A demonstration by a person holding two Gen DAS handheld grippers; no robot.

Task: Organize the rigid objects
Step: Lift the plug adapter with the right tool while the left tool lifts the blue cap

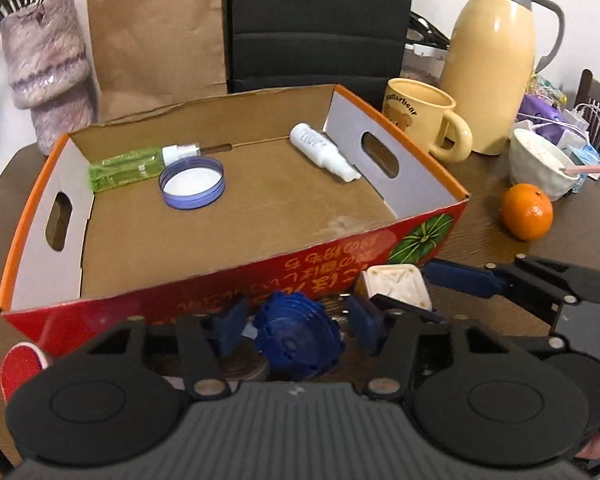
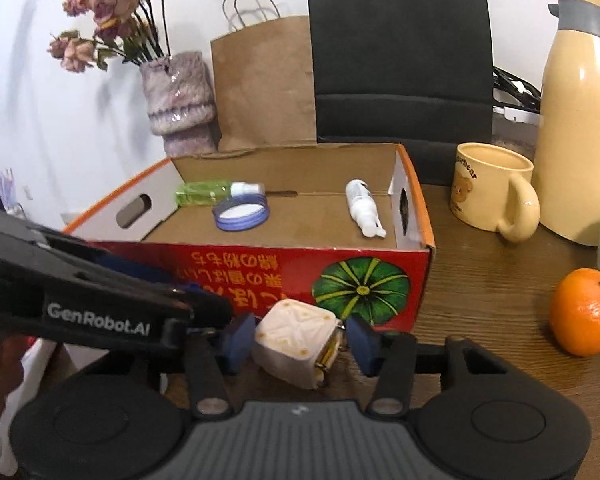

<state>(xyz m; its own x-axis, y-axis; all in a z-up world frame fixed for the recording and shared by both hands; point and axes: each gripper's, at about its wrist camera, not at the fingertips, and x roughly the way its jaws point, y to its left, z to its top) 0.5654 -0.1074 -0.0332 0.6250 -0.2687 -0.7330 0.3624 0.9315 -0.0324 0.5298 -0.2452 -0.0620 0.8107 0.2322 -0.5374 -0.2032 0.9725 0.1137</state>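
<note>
A red cardboard box stands open on the table. Inside lie a green bottle, a blue lid and a white spray bottle. My left gripper is open around a ridged blue round piece in front of the box, pads apart from it. My right gripper is open around a white cube beside it, with small gaps at both pads.
A cream mug, a cream thermos, an orange and a white bowl stand right of the box. A fuzzy vase, a brown bag and a black bag stand behind.
</note>
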